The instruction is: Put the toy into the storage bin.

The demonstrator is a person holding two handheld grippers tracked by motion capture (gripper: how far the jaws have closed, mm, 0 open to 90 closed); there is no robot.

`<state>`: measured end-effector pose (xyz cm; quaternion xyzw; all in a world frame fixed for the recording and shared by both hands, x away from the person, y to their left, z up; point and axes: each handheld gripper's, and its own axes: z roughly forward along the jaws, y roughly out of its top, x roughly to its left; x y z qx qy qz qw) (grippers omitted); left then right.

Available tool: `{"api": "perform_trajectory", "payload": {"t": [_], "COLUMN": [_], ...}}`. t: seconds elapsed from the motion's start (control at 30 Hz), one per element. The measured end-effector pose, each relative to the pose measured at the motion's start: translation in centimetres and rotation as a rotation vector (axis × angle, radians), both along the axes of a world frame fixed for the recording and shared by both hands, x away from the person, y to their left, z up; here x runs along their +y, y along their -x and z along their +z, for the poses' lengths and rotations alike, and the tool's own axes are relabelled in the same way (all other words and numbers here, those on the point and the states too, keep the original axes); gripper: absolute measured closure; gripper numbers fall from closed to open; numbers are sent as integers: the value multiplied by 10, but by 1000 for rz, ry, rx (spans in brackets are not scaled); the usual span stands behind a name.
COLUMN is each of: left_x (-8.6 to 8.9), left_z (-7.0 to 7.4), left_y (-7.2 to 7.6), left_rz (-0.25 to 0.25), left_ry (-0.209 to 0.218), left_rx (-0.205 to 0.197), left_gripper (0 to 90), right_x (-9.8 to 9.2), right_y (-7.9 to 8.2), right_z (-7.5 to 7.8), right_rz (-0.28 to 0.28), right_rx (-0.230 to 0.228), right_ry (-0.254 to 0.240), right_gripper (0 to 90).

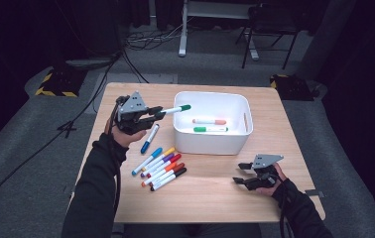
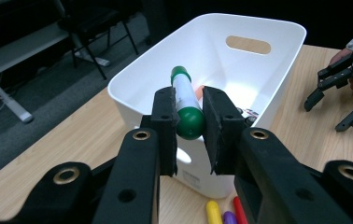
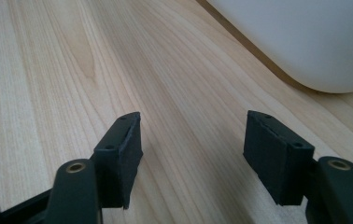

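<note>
My left gripper (image 1: 159, 113) is shut on a green-capped white marker (image 1: 176, 108), held above the table with its cap reaching over the left rim of the white bin (image 1: 239, 141). In the left gripper view the marker (image 2: 186, 103) is pinched between the pads (image 2: 165, 122) and points into the bin (image 2: 142, 79). An orange-capped marker (image 1: 209, 121) and a green marker (image 1: 210, 129) lie inside the bin. My right gripper (image 1: 240, 173) rests low at the table's front right, open with nothing between its pads (image 3: 121, 149); the bin's wall (image 3: 305, 42) is ahead of it.
Several loose markers (image 1: 161, 168) lie fanned on the wooden table (image 1: 210, 198) in front of the bin's left corner, and a blue one (image 1: 149, 138) lies just under my left hand. A chair and desk legs stand on the floor beyond the table.
</note>
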<state>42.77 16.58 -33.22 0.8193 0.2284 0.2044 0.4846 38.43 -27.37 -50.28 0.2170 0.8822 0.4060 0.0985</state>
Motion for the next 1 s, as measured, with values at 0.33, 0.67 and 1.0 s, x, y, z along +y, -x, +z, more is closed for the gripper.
{"api": "perform_trajectory", "payload": {"t": [0.33, 0.67, 1.0], "left_x": [-34, -75, -106], "left_z": [5, 1, -17], "left_y": [-20, -45, -57], "left_rz": [-38, -66, -111], "left_ry": [27, 20, -44], "left_rx": [8, 48, 112], "left_gripper": [757, 757, 757], "right_x": [0, -1, -1], "right_y": [0, 0, 2], "right_z": [0, 0, 0], "right_rz": [-1, 10, 3], "right_rx": [1, -12, -5], "right_ry": [0, 9, 0], "right_gripper": [372, 369, 369]}}
